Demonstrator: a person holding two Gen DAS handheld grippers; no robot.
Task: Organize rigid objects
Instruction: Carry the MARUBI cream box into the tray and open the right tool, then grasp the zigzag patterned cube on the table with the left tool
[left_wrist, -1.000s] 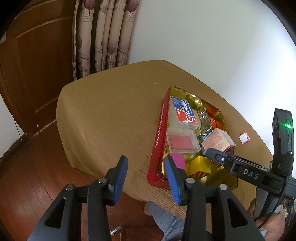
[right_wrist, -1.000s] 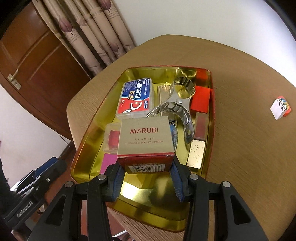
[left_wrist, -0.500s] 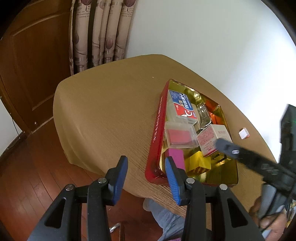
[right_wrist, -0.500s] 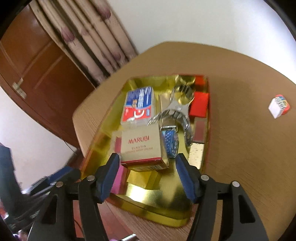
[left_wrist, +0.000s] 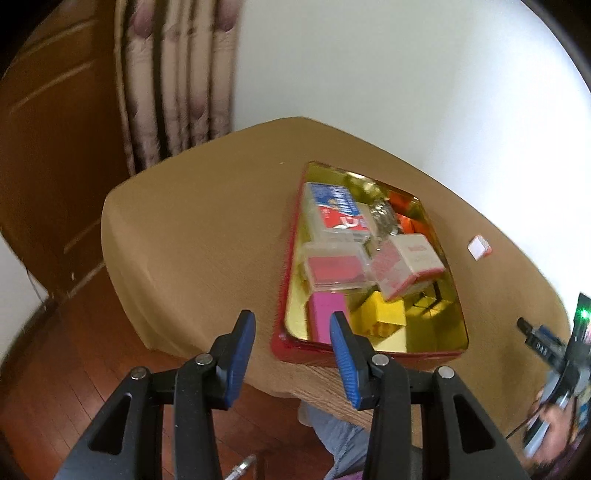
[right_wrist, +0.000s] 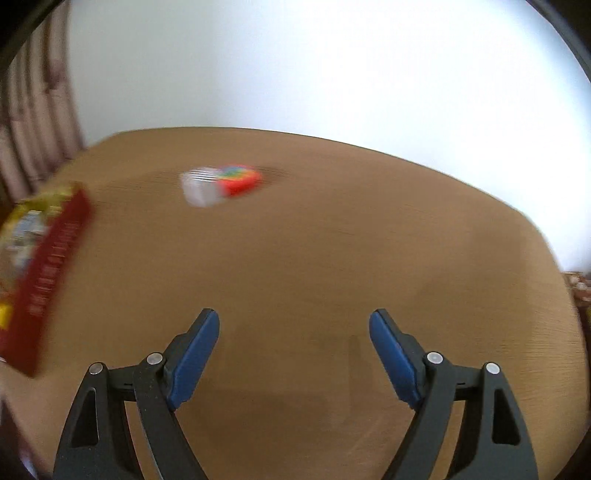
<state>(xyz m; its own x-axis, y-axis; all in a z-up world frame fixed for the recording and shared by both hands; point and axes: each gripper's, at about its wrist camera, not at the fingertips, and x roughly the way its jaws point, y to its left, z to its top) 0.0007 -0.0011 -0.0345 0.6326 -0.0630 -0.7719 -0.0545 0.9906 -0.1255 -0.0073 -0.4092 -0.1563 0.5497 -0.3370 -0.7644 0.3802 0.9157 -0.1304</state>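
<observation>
One small box (right_wrist: 221, 183) sits alone on the brown tabletop (right_wrist: 314, 258), well apart from the red and gold tray (left_wrist: 288, 343) where the other things lie. It looks like the one thing not yet put away. It is white at one end and red with bright colors at the other. I think it is light and stiff, like thin card, so a soft squeeze should be enough and a hard one could dent it. The best place to take it is probably across its two flat sides, near the middle, so it does not tip. The right gripper (right_wrist: 294, 328) has its jaws wide apart with nothing between them, and it points at the bare tabletop with the little box farther ahead and to the left. The left gripper (left_wrist: 291, 334) has its jaws partly apart and holds nothing; it hangs by the near edge of the tray. The left view looks down into the tray and shows a blue and red packet (left_wrist: 338, 210), a clear case (left_wrist: 334, 267), a pale carton (left_wrist: 406, 266), a pink block (left_wrist: 325, 317) and a yellow block (left_wrist: 384, 314). The right view is blurry and shows only the tray's red side, but it shows the small box bigger and its colors better.
</observation>
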